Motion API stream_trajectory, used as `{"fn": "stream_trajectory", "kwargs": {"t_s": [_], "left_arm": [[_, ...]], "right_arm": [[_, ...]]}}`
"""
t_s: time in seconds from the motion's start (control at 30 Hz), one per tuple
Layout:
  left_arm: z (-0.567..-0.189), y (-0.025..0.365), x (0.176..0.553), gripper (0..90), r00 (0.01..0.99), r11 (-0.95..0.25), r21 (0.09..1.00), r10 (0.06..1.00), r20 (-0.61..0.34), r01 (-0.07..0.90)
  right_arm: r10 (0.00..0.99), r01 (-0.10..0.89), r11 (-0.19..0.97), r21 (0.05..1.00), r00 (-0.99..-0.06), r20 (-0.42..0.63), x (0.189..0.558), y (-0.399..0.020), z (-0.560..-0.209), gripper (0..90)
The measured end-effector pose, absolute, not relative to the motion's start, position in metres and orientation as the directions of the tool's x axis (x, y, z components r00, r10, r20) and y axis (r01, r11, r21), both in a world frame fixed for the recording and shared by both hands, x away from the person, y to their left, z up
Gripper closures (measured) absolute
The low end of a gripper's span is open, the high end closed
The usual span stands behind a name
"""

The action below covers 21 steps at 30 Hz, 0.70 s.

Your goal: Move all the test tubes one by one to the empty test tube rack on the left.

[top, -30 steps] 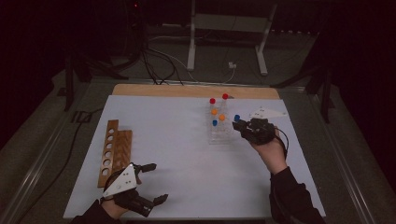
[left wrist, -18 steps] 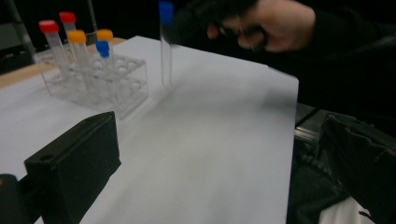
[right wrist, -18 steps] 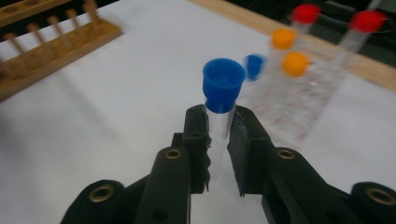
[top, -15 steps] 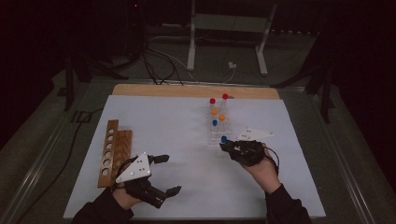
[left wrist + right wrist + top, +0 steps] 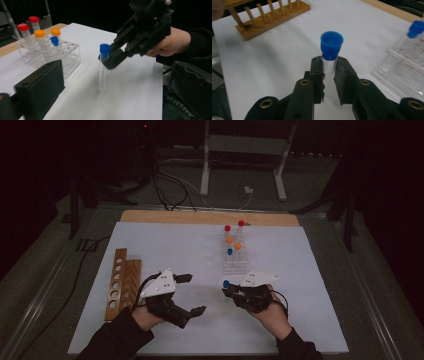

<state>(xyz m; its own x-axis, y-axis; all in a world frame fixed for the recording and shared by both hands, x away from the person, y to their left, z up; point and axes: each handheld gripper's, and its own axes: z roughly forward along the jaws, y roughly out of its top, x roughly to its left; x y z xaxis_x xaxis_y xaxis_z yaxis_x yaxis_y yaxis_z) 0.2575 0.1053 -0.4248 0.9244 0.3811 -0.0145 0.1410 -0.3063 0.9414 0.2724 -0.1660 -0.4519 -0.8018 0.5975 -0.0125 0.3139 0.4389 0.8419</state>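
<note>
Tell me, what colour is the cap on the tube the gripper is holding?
Blue. The cap shows best in the right gripper view.

Clear tube [image 5: 329, 63], lower centre of frame: glassy, smooth; blue cap [image 5: 331, 45] matt plastic. Right gripper [image 5: 328, 68]: matt black plastic jaws, brass-coloured metal eyelets. Rack [image 5: 68, 56], left of frame: transparent glossy plastic. Peg rack [image 5: 269, 15], upper left: varnished wood, light grain. Table cover [image 5: 165, 245]: white, matt, paper-smooth. Sleeve [image 5: 187, 92], lower right: dark woven cloth.
</note>
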Motion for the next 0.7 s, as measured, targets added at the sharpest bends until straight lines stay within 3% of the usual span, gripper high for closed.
{"fn": "stream_trajectory", "kwargs": {"t_s": [0.37,0.7], "left_arm": [[-0.427,0.074,0.271,17.1,0.928,-0.326,0.937,0.372,0.003,0.127],[-0.434,0.061,0.283,46.4,0.922,-0.335,0.933,0.387,0.01,0.13]], "right_arm": [[0.573,0.3,0.448,0.842,-0.819,-0.013,0.266,-0.16,-0.453,76.9],[0.566,0.296,0.445,0.845,-0.824,-0.009,0.266,-0.159,-0.452,76.9]]}}
